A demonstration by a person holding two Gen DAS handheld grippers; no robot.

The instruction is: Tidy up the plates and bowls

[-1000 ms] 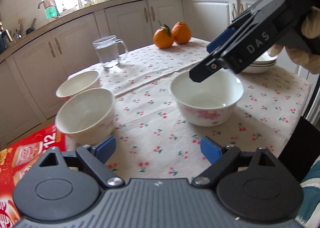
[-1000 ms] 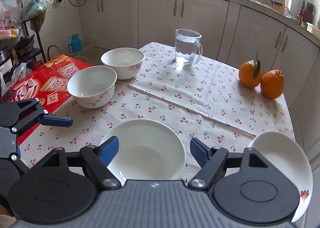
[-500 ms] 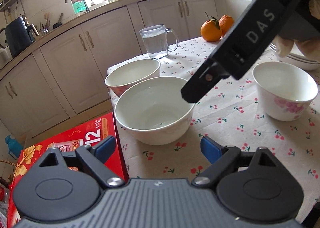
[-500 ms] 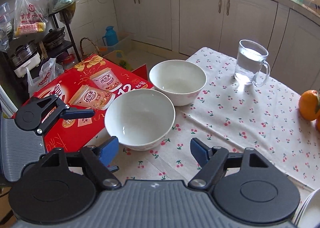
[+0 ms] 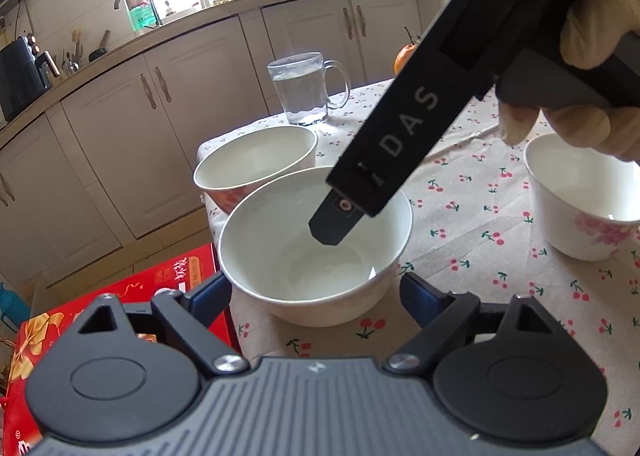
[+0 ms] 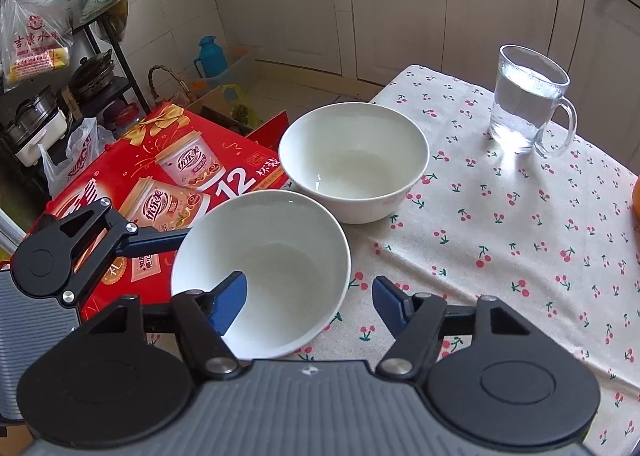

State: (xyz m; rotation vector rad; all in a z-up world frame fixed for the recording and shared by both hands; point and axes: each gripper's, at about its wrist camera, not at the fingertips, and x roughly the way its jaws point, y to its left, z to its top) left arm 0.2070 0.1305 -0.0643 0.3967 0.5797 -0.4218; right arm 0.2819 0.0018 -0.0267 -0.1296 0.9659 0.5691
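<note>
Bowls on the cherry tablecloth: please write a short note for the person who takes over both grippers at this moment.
Left gripper: open, jaws on either side of the near bowl, empty.
Right gripper: open, one finger inside that bowl, the other outside its rim; not closed.
Second bowl is just behind it, floral bowl apart to the right.
Done: no bowls nested yet.
Left: grasp the near bowl and stack all three.

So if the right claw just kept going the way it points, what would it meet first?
Probably the near bowl: the open right claw straddles its rim, left finger over the inside, right finger outside. The far bowl comes next. Depth is unclear.
</note>
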